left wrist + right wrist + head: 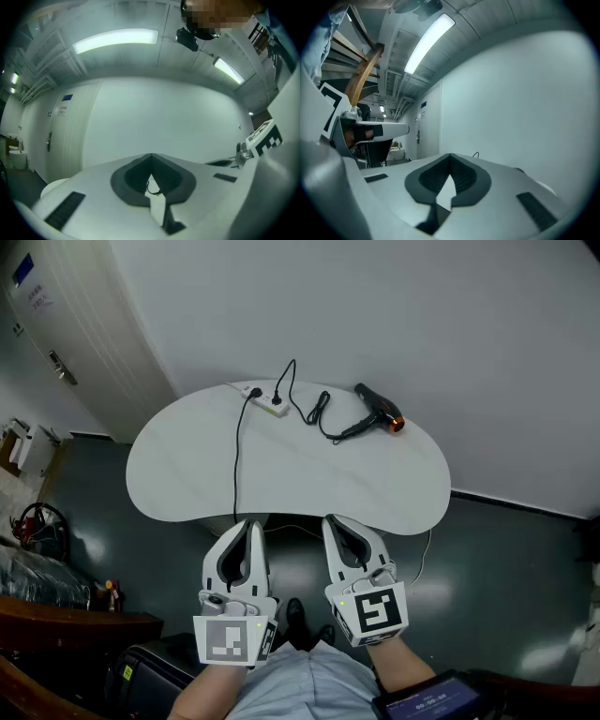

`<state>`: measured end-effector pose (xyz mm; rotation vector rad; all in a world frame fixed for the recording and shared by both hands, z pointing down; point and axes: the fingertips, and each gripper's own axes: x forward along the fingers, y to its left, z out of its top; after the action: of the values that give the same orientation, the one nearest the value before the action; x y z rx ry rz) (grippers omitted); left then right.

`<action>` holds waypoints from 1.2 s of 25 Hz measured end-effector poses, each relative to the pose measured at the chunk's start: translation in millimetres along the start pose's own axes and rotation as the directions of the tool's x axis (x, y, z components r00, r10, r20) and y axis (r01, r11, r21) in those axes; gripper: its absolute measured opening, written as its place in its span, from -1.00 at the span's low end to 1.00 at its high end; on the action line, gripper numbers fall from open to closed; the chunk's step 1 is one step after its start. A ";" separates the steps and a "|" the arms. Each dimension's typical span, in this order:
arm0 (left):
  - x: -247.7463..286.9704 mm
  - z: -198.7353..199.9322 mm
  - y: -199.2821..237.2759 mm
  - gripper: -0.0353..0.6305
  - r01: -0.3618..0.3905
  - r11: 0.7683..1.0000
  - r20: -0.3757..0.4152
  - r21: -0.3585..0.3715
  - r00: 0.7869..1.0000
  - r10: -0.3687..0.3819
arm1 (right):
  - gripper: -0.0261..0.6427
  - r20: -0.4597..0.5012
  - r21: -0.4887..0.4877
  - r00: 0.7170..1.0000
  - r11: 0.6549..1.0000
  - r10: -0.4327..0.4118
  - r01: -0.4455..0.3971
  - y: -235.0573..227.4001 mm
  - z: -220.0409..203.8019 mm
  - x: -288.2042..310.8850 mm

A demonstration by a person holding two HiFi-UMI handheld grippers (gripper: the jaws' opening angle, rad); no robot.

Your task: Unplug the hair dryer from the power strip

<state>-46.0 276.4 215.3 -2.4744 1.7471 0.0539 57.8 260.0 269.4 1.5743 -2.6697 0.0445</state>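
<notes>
**Dryer plug sits in the strip at the bench's far edge; both claws closed and well short of it**

The hair dryer [379, 410] lies on its side near the far edge of the bench [281, 474], towards the right. It is black with an orange glow at the nozzle. Its cord [319, 414] loops loosely leftward to a black plug [277, 399] seated in the white power strip [265, 402], which lies at the far edge, left of the middle.

The plug looks small, hard and stiff, so it is the place to take hold: across its body, pulling straight out. The cord is soft and would likely slip or strain if pulled instead. The strip looks light and will probably lift or slide with the plug unless the other claw pins it down.

A second black lead [236, 451] leaves the strip and drops over the near edge.

The left claw [251, 524] and right claw [332, 521] hang side by side off the near edge, each with tips pressed together and nothing between them.

No brand can be read on the dryer or strip. A blue sign [22, 269] on the door [56, 343] and a screen [436, 701] are too small to read.
</notes>
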 end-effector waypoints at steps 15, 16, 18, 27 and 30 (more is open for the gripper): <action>27.8 -3.5 41.1 -0.90 0.007 1.000 0.034 -0.020 0.999 -0.006 | -0.91 0.002 0.006 1.000 1.000 0.012 -0.012 8.6 1.6 52.4; 30.7 -3.2 45.6 -0.90 0.009 1.000 0.039 -0.022 0.999 -0.008 | -0.91 0.001 0.003 1.000 1.000 0.007 -0.007 8.5 2.5 57.6; 36.6 -1.6 53.9 -0.90 0.016 0.999 0.050 -0.028 0.999 -0.015 | -0.92 -0.001 0.005 1.000 1.000 -0.005 0.005 7.7 4.9 67.1; 51.5 -4.2 83.8 -0.90 0.040 0.998 0.063 -0.048 0.997 -0.037 | -0.92 -0.014 0.000 0.999 0.999 -0.034 0.034 14.4 7.6 98.7; 55.5 -11.5 88.0 -0.90 0.037 0.998 0.050 -0.055 0.998 -0.034 | -0.92 -0.023 -0.004 0.999 1.000 -0.031 0.031 12.7 5.2 107.3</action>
<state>-110.5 194.0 215.3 -2.5198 1.7050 0.1614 -5.3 172.0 269.6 1.6033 -2.6263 0.0561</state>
